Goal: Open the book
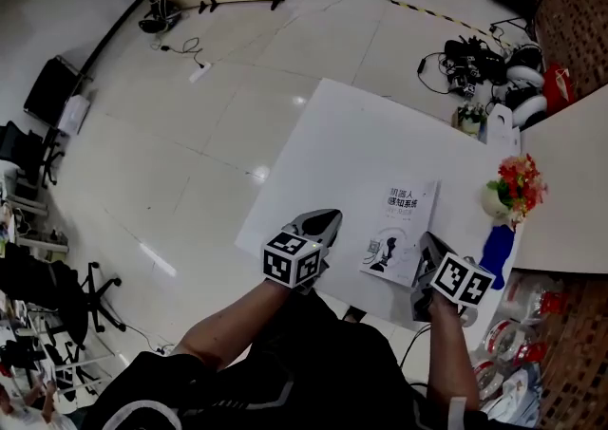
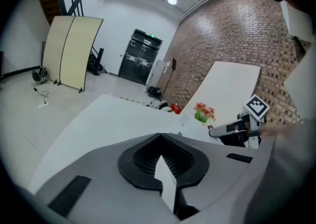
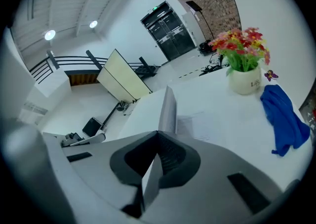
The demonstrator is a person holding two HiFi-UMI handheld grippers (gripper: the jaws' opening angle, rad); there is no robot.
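**Cover pinched at the right edge, lift not yet made**

The left hand-held gripper (image 1: pixel 323 221) hangs over the bare table (image 1: pixel 351 134), just beside the left side of the book but apart from it. Its jaws are pressed together and nothing is between them.

The book (image 1: pixel 404 224) lies flat near the front edge of the table, between the two grippers, with its printed front facing up.

The right hand-held gripper (image 1: pixel 427 246) is at the right edge of the book, near the lower corner, and its jaws are closed on that edge. In the right gripper view a white sheet rises from the jaw tips, so I judge that it holds the cover (only the cover or some pages too, I cannot tell).

Further right are the flowers (image 1: pixel 518 181) in a pot and a blue cloth (image 1: pixel 497 252), both apart from the book.

To do this step well, I think the right gripper should carry the cover in an arc toward the left, turning around the spine. If it pulls straight up, the whole book may rise or slide. The left gripper could press gently on the spine side to hold the book in place. The grip should be firm but light, so that the cover does not crease.
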